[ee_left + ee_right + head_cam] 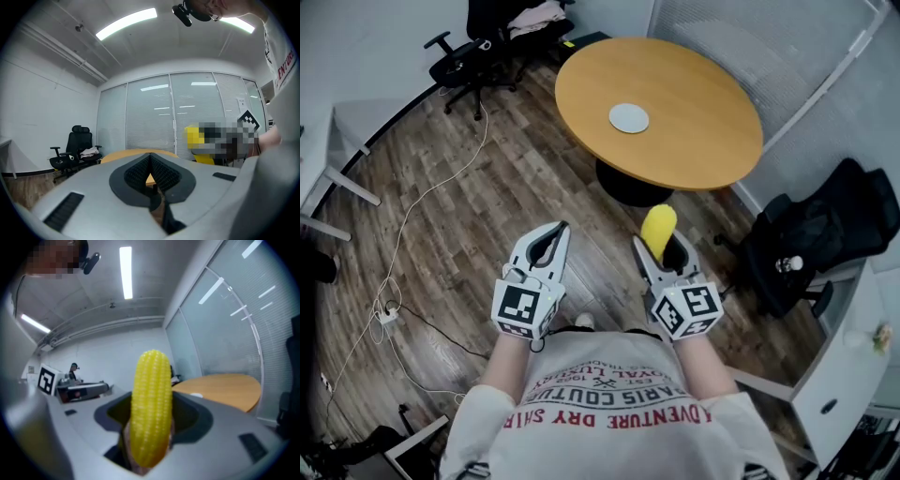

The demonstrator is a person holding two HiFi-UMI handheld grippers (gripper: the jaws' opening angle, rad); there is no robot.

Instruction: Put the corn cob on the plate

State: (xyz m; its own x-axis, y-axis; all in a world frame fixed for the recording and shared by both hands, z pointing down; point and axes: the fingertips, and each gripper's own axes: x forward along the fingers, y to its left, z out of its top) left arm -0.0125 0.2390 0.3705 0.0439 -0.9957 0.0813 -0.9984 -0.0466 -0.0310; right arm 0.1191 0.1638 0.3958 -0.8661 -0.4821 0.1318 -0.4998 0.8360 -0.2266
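Note:
A yellow corn cob (658, 231) (151, 406) stands upright between the jaws of my right gripper (661, 251) (149, 427), which is shut on it. My left gripper (548, 246) (150, 176) is shut with nothing in it, its pads meeting. Both are held above the wooden floor, near my body. A small pale round plate (629, 118) lies on the round wooden table (694, 141), well ahead of both grippers. That table (225, 385) shows at the right in the right gripper view, with the plate (196, 395) as a small pale spot on it.
A black office chair (473, 58) with clothes on it stands beyond the table at the far left. Another black chair (811, 234) is at the right beside a white cabinet (844, 375). Cables (403, 244) trail over the floor on the left. A glass partition (187, 117) lines the room.

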